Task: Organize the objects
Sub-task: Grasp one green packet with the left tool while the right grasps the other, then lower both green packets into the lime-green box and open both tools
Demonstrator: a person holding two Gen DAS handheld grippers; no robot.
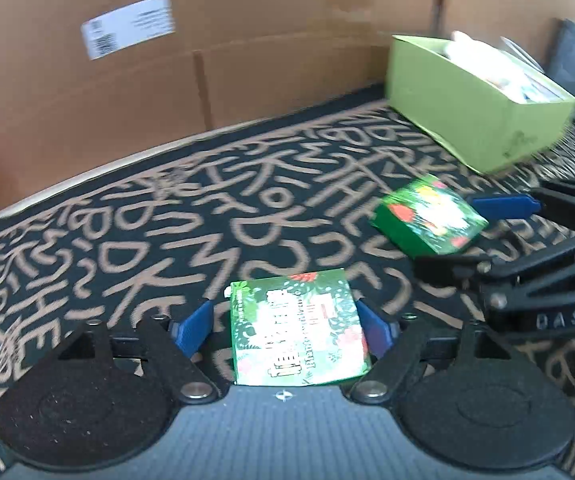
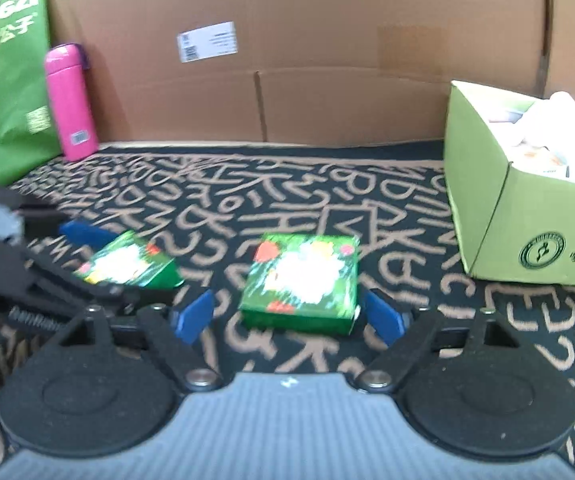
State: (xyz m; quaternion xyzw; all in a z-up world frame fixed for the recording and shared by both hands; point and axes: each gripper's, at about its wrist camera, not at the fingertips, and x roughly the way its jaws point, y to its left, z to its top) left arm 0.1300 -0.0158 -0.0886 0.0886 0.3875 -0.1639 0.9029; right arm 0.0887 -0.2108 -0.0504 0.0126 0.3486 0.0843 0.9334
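Two small green boxes with flower prints lie on the black cloth with tan lettering. In the left wrist view one box lies flat between the blue pads of my left gripper. The jaws are open, with a gap at the left pad. In the right wrist view the other box sits between the pads of my right gripper, also open, with gaps on both sides. Each gripper appears in the other's view, straddling its box: a right-gripper blue finger and a left-gripper blue finger.
A light green open carton holding several pale packets stands at the right, close to the right-hand box. A cardboard wall closes off the back. A pink bottle and a green bag stand at the back left.
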